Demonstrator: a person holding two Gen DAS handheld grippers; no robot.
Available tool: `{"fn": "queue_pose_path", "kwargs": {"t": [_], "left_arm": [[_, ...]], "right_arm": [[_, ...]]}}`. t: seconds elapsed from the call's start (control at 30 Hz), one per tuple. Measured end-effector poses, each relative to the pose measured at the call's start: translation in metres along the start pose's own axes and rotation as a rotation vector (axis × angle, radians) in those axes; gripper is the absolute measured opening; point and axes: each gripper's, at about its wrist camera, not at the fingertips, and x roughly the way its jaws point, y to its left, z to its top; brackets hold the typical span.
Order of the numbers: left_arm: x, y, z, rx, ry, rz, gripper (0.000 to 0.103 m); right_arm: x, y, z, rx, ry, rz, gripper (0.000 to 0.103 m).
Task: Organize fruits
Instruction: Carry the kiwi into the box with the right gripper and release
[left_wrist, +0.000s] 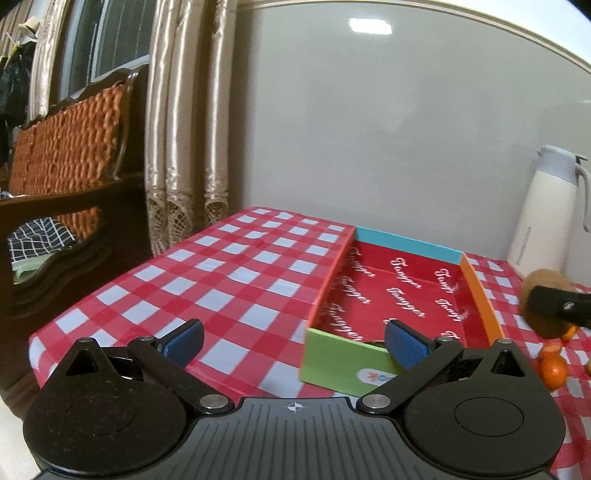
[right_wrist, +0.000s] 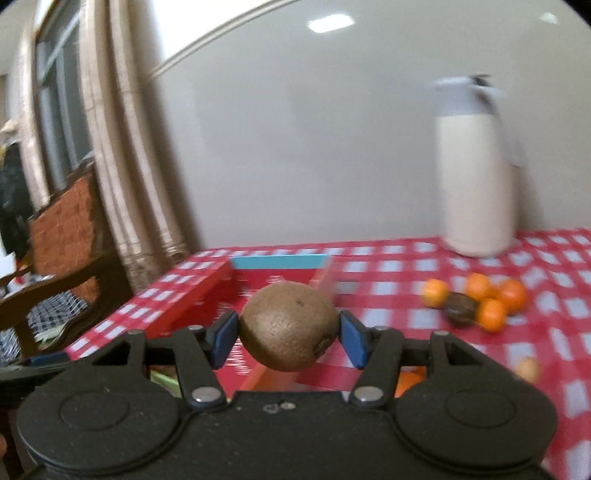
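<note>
My right gripper is shut on a brown kiwi and holds it above the table, near the right side of a shallow box with a red inside and coloured walls. The same kiwi shows at the right edge of the left wrist view, with the right gripper's black finger across it. My left gripper is open and empty, low over the box's near green wall. Several small oranges and a dark brown fruit lie on the cloth to the right of the box.
A red-and-white checked cloth covers the table. A cream thermos jug stands at the back right against the wall. A dark wooden chair with an orange back stands off the table's left edge, with curtains behind it.
</note>
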Motion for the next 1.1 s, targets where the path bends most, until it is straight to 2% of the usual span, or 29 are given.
{"fn": "queue_pose_path", "kwargs": {"t": [0.13,0.43,0.5,0.53,0.7,0.8,0.87,1.1], "left_arm": [[0.002,0.014,0.001,-0.018,0.002,0.025,0.103],[0.006,0.037,0.002,-0.055,0.012,0.054,0.103],[0.006,0.039,0.002,-0.055,0.012,0.057,0.103],[0.005,0.039,0.002,-0.055,0.011,0.059,0.103],[0.006,0.04,0.002,-0.054,0.015,0.062,0.103],[0.006,0.039,0.002,-0.054,0.014,0.059,0.103],[0.005,0.036,0.002,-0.049,0.01,0.054,0.103],[0.002,0.017,0.001,-0.006,-0.012,0.029,0.103]], "right_arm": [[0.022,0.02,-0.004,-0.031,0.04,0.034,0.058],[0.045,0.039,-0.011,-0.065,0.1,0.028,0.058],[0.047,0.043,-0.014,-0.079,0.103,0.021,0.054],[0.047,0.045,-0.014,-0.087,0.1,0.023,0.048],[0.044,0.046,-0.014,-0.104,0.094,0.022,0.049],[0.042,0.045,-0.014,-0.103,0.09,0.025,0.055],[0.037,0.043,-0.012,-0.102,0.062,0.02,0.073],[0.015,0.025,-0.004,-0.094,-0.001,-0.052,0.09]]}}
